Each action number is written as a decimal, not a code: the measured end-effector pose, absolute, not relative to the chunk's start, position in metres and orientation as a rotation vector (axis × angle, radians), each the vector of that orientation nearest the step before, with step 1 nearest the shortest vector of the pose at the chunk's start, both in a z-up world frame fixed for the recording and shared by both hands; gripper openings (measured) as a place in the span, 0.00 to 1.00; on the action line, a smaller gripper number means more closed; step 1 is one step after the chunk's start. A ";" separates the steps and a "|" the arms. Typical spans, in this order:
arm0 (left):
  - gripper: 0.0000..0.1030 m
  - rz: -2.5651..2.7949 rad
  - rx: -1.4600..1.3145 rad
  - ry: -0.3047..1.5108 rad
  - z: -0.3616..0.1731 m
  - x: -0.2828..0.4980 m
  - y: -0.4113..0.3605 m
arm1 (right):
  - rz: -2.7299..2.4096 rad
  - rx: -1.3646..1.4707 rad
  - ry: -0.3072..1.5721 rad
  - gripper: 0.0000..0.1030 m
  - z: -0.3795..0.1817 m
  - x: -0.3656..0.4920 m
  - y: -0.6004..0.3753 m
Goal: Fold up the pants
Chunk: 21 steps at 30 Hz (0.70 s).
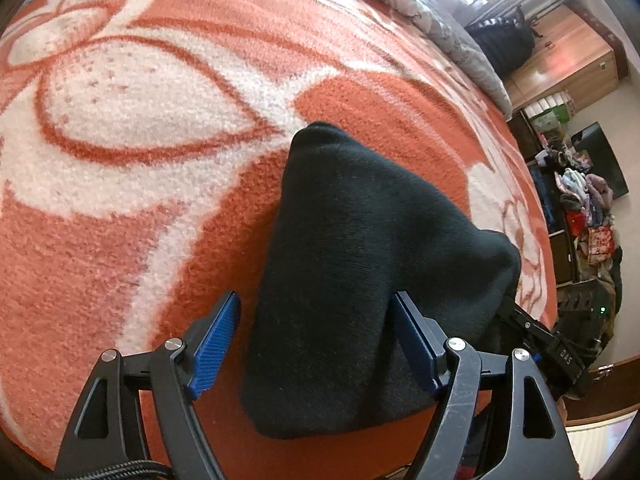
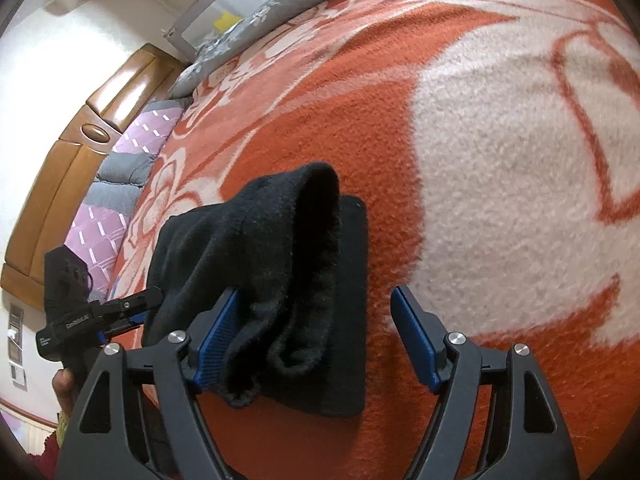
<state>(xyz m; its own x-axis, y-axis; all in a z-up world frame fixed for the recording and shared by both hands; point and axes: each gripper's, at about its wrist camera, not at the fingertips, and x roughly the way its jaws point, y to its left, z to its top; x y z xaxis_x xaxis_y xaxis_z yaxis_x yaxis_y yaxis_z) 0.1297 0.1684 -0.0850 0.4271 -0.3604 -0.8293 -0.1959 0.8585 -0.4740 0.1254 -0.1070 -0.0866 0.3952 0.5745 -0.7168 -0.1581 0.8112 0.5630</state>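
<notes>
Black pants, already folded into a compact bundle, lie on an orange-and-white flowered blanket that covers a bed. The left gripper stands with jaws wide; the near end of the bundle lies between its 2 blue pads, and neither pad appears to press on it. The right gripper likewise stands with jaws wide: a raised, looped fold of the cloth drapes against the left blue pad, while the right pad stands apart over bare blanket.

The fabric looks like a soft, thick knit, light and limp. It will likely sag and bunch wherever it is lifted, and its fuzzy face should cling to the ribbed pads, not slip. It is not fragile. A sound hold would be on an edge or corner where all layers stack, so that they travel together; the standing loop in the right view looks loose and may need flattening.

Containers: shelf compartments at the far right of the left view hold heaped, many-coloured clothes; what else they hold is too small to tell. Pillows lie along the far edge of the bed.
</notes>
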 end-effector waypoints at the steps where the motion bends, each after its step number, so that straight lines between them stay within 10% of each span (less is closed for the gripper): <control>1: 0.76 -0.104 -0.558 1.146 -0.088 0.130 0.168 | 0.488 0.450 1.071 0.73 -0.088 0.125 -0.107; 12: 0.76 -0.087 -0.549 1.144 -0.103 0.139 0.164 | 0.534 0.459 1.059 0.71 -0.093 0.125 -0.102; 21: 0.56 -0.087 -0.514 1.106 -0.096 0.135 0.152 | 0.570 0.484 1.057 0.63 -0.096 0.125 -0.099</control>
